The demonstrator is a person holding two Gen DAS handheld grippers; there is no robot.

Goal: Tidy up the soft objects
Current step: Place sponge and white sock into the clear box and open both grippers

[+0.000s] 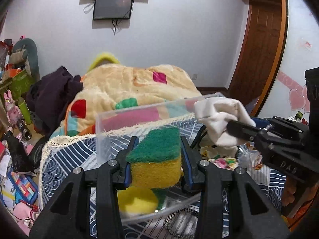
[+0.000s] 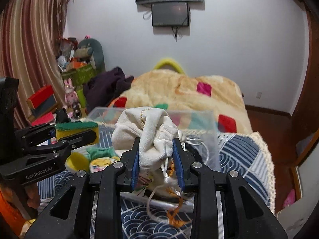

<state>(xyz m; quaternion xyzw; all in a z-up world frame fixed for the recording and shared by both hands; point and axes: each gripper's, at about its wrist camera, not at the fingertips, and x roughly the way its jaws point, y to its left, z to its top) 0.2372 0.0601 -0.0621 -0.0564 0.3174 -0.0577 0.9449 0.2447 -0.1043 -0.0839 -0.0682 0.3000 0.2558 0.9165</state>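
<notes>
My left gripper (image 1: 158,141) is shut on a yellow sponge with a green scouring top (image 1: 157,159), held above the blue patterned cloth. It also shows at the left of the right wrist view (image 2: 76,130). My right gripper (image 2: 157,141) is shut on a white drawstring pouch (image 2: 147,131), its cords hanging down. The pouch also shows at the right of the left wrist view (image 1: 221,119). A clear plastic box (image 1: 139,123) stands just beyond both grippers. A second yellow and green sponge (image 1: 137,201) lies below my left gripper.
The blue wave-patterned cloth (image 2: 239,155) covers the surface, with small soft items (image 2: 99,159) on it. A beige blanket with coloured patches (image 2: 179,95) and dark clothes (image 2: 105,87) lie behind. Cluttered toys and boxes (image 2: 75,69) fill the left; a wooden door (image 1: 257,49) is on the right.
</notes>
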